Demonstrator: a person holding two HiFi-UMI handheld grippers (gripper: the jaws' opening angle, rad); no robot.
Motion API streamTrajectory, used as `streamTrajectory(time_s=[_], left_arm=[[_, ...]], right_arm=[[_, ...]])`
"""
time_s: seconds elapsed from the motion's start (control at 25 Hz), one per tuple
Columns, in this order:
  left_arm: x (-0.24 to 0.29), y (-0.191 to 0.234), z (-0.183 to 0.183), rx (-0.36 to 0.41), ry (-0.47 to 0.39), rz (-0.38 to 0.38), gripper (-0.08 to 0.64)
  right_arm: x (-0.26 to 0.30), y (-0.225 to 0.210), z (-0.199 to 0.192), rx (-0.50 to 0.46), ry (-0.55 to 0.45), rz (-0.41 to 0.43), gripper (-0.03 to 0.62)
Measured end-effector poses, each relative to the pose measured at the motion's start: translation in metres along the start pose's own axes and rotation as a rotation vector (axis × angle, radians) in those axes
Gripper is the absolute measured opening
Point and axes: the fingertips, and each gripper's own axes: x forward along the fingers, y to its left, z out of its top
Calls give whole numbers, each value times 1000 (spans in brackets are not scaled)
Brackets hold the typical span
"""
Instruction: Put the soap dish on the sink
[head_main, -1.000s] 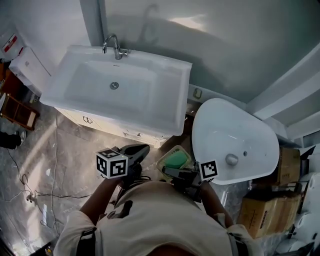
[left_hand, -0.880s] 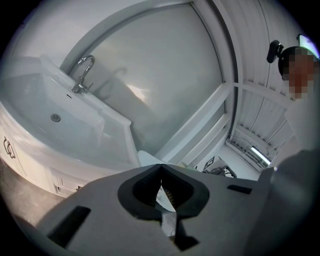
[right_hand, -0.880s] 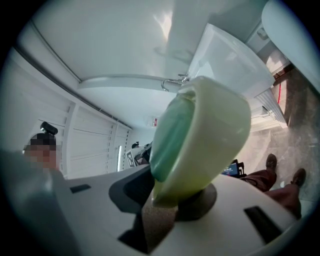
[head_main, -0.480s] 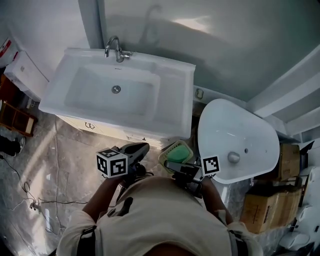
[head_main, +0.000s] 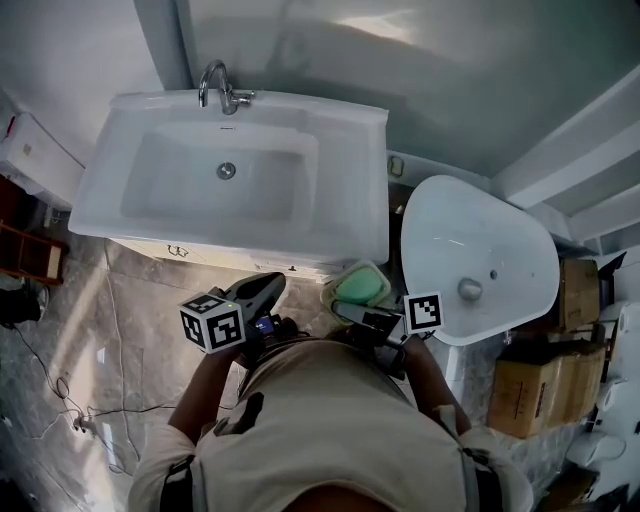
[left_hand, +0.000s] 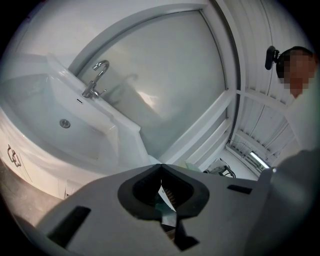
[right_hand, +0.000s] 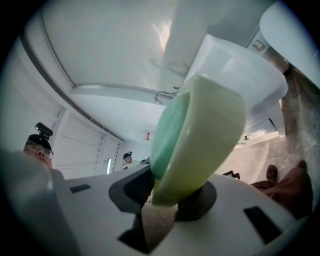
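Right gripper (right_hand: 165, 199): jaws partly closed and clamped on the near end of the soap dish (right_hand: 207, 125). The dish is pale cream with a green inner piece (right_hand: 167, 132); whether that is soap or a drain insert cannot be told. The dish is held tilted, its long axis running away from the jaws toward the far side.

Left gripper (left_hand: 160, 172): jaws together, nothing held. It hangs to the left of the right gripper, in front of the sink cabinet.

Position of the dish: it is carried in the air, just off the near right corner of the sink (head_main: 350, 170), over the gap between that sink and the oval basin (head_main: 440, 230) on the right. It does not rest on either.

Governing relation: the sink's right ledge lies to the far left of the dish and close by. The right hand is the nearer one and already has the load, so the placement appears to fall to it.

Clearances: the right ledge is flat and bare. The faucet (head_main: 218, 84) stands at the far rim, well apart. The bowl drops away to the left of the ledge. The oval basin's rim is close on the right; a rightward swing risks contact.
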Motion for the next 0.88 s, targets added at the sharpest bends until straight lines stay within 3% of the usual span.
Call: streamTrajectory(time_s=[0.24,0.44,0.68,0.88], left_arm=[[8,12,4,-33,-16,15,18],[18,23,20,-36,-51,68,18],[40,36,40,-43,-69,128,18],[75,31,52,-38,-54,138,18]], right_arm=[[0,-18,23,18,25,-32,117],[0,-23,55,74,32,53,115],[0,-39,92,31,110,67,117],[-4,-68,119,24,152,26,117]])
